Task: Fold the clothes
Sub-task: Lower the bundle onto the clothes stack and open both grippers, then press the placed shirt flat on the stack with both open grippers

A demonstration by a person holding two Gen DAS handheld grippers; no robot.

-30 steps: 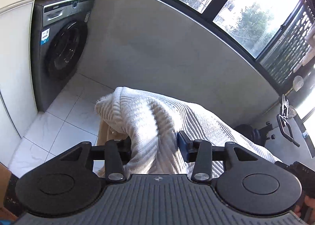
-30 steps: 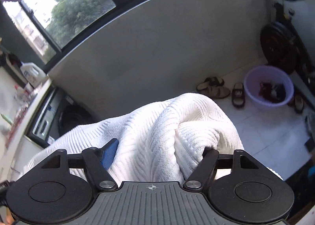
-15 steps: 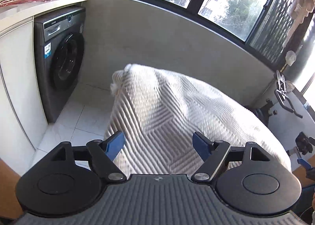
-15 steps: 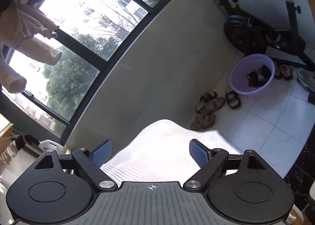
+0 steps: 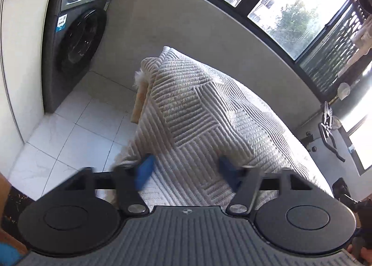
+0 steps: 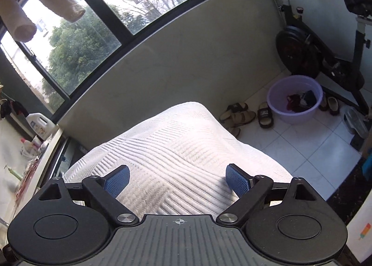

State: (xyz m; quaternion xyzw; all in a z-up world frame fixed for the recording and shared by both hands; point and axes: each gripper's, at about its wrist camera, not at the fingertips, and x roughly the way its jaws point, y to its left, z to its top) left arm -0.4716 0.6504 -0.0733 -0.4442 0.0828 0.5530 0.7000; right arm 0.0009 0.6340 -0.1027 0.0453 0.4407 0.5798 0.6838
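Holding: nothing; my left gripper (image 5: 184,171) is closing over the white ribbed blanket (image 5: 209,121).
Right gripper (image 6: 176,178): opening, released.
Purple basin (image 6: 279,100): dark clothes (image 6: 301,100) inside.

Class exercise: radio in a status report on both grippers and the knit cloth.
Left gripper closing, white knit cloth between its jaws. Right gripper opening, empty, above cloth. Nothing blocking.

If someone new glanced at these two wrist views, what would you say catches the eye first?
The white ribbed textile dominates both views, draped just ahead of each hand-held gripper; the right hand-held gripper is opening above it, the left hand-held gripper closing over it. Beyond it, a dark washing machine stands at the left view's left. In the right view, a purple basin sits on the tiled floor beside an exercise bike.
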